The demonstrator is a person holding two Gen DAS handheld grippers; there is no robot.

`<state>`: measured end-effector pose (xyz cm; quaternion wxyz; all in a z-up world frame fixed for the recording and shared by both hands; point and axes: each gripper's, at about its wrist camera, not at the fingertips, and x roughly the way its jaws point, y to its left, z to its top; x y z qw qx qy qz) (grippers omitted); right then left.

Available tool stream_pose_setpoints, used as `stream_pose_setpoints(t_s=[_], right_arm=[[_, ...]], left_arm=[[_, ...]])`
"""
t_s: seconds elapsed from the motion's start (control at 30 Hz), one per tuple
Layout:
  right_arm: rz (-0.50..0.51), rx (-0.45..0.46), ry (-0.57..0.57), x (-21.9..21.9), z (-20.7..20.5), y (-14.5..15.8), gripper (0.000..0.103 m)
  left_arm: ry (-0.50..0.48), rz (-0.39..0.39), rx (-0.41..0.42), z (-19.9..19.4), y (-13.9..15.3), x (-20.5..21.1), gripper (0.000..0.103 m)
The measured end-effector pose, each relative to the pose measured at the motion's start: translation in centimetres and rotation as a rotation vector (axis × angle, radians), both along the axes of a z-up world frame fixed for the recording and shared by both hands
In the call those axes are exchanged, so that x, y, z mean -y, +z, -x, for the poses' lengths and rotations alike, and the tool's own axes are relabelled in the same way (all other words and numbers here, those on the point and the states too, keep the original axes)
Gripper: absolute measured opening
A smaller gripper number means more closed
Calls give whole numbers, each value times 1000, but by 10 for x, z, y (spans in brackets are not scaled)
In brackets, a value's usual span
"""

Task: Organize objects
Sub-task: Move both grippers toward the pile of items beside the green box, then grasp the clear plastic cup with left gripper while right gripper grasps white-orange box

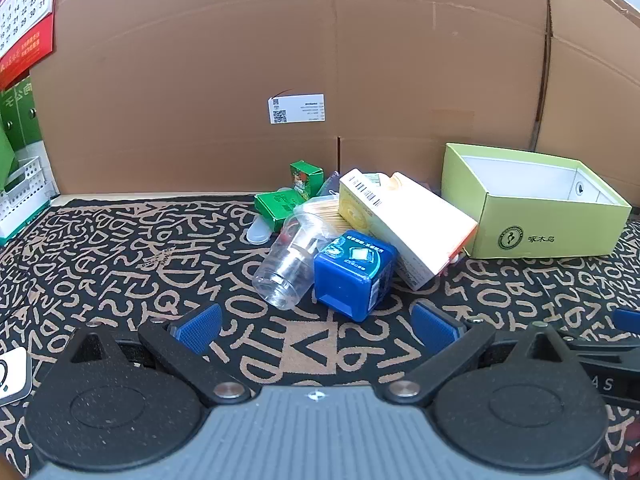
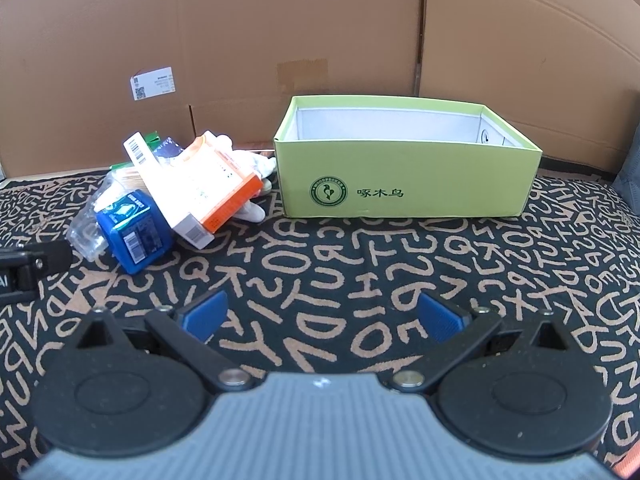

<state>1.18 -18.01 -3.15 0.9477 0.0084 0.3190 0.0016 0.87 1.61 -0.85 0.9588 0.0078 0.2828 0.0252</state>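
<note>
Just ahead of wide-open, empty left tongs (image 1: 316,326): blue plastic cube tub (image 1: 352,276); grab it squarely, w/ right tongs (image 2: 322,316) also open, into open-topped green cardboard box (image 2: 404,178).

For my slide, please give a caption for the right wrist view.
Open right gripper faces an empty green box beside a pile of small items.

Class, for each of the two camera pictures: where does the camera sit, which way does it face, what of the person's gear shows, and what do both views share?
Left wrist: sits on the left gripper, facing forward and down at the pile; its open fingers show, plus the other gripper's edge.
Right wrist: sits on the right gripper, facing the green box; its open fingers show.
Shared: blue cube, clear cup, white carton, green box, patterned mat, cardboard wall.
</note>
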Motion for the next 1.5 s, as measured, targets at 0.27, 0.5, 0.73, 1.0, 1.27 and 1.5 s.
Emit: stream_pose_setpoints(t_s=[0.27, 0.5, 0.73, 1.0, 1.27, 1.5], right_arm=[[12, -20, 5, -3, -7, -1, 103], [17, -33, 11, -5, -13, -3, 103], [10, -44, 18, -7, -21, -8, 103], [-87, 68, 250, -16, -31, -9, 103], [105, 204, 466, -66, -62, -10, 70], [49, 152, 522, -74, -75, -15, 23]], left_arm=[[7, -5, -15, -5, -5, -2, 103], [7, -5, -21, -9, -6, -3, 103], [3, -1, -40, -19, -13, -7, 103], [-80, 45, -13, -39, -12, -25, 103], [-185, 16, 43, -54, -3, -55, 102], [-288, 25, -2, -82, -23, -59, 83]])
